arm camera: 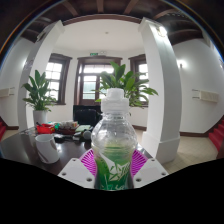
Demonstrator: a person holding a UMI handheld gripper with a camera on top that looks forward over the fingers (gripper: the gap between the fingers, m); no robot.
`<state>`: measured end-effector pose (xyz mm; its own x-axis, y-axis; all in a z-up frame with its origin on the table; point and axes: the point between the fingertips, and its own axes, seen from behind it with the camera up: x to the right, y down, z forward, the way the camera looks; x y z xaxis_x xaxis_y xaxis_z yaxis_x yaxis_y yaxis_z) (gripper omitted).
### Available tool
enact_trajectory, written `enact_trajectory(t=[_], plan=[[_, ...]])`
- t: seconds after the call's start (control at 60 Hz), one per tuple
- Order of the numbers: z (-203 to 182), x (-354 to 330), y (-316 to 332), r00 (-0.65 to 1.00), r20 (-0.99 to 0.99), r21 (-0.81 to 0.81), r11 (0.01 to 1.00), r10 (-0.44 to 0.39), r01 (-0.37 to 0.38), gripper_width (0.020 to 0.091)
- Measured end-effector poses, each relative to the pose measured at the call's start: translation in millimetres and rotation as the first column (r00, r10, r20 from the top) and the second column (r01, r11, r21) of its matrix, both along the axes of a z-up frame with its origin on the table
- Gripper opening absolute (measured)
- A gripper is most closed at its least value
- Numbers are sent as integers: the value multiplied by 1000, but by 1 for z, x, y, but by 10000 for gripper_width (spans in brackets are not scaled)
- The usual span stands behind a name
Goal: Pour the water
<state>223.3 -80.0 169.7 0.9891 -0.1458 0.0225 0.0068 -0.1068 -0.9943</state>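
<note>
Water bottle (113, 140), clear plastic, white cap, green label, stood upright at lower centre of the frame, held between the tongs (113, 163). Both pink pads (90, 160) pressed its sides, tongs closed on it to bottle width. Dark table (30, 150) sat at lower left, with a white cup-like thing (47, 147) and red and green items (63, 127) too small to tell. Potted plants (38, 93) stood at left and centre, before dark-framed windows (95, 78). A white pillar (160, 85) rose at right.
</note>
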Motion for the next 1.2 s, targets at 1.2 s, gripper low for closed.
enact_trajectory(t=[1.2], plan=[[94,-50,159,-594,774,-241,970,218,41,363]])
